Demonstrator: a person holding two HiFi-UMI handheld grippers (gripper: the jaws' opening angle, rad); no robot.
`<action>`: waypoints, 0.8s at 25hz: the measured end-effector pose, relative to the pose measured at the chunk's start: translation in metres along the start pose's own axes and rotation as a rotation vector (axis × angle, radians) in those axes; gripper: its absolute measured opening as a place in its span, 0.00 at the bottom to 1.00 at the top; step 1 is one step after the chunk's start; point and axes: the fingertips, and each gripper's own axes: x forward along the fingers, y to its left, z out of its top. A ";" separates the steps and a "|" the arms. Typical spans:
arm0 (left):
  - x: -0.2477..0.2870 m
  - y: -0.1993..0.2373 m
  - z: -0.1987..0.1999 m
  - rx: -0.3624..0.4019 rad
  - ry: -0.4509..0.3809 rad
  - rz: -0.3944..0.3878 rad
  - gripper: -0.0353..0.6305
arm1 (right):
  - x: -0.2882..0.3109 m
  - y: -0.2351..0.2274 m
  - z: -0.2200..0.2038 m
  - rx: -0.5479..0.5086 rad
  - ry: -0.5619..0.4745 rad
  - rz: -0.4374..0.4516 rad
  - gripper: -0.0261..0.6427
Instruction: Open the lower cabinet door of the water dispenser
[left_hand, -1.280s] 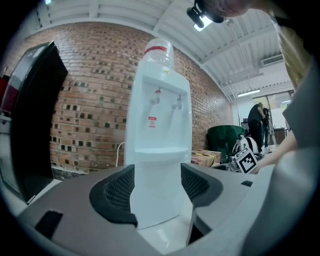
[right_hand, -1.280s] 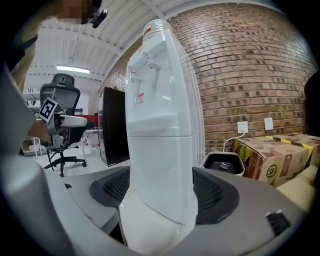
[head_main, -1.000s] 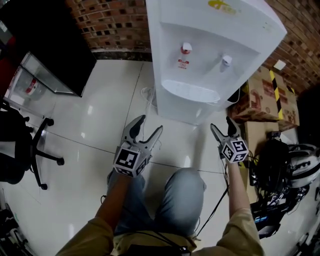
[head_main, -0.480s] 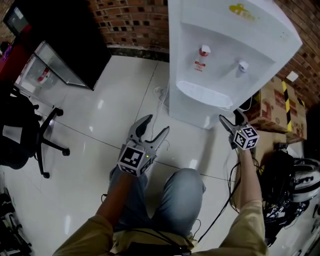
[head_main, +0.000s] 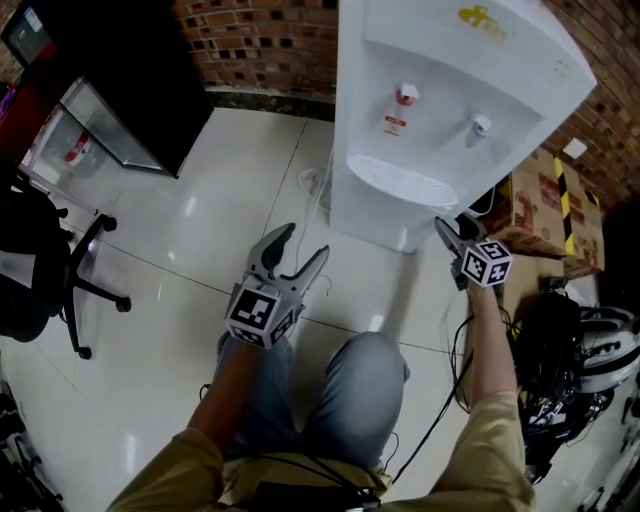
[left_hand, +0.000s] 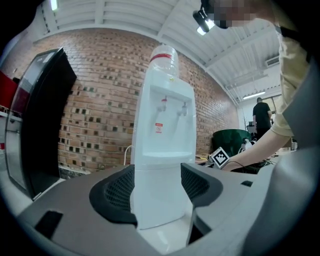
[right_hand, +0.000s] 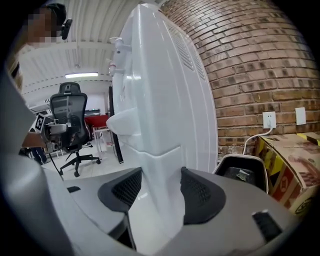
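The water dispenser (head_main: 440, 110) stands at upper centre. The right gripper (head_main: 452, 224) sits at the right edge of the lower cabinet door (right_hand: 160, 190), jaws closing with that edge between them. The left gripper (head_main: 303, 242) hangs released over open floor (head_main: 200, 230), centre-left.

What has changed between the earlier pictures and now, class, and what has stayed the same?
The right gripper moved forward to the lower right corner of the water dispenser; its jaws are closing with that corner between them. The left gripper stayed open above the floor.

Left claw (head_main: 303, 245) hangs forward with jaws wide, right claw (head_main: 455, 228) closing around a corner of the dispenser (head_main: 440, 110)
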 end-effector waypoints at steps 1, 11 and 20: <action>-0.001 -0.002 -0.001 -0.001 0.001 -0.004 0.47 | -0.001 0.000 0.000 -0.003 0.001 0.000 0.42; -0.014 0.002 -0.004 -0.011 -0.017 -0.017 0.47 | -0.046 0.068 -0.035 -0.151 0.144 0.233 0.32; -0.035 0.021 -0.008 0.003 -0.037 -0.022 0.47 | -0.041 0.243 -0.063 -0.188 0.168 0.662 0.15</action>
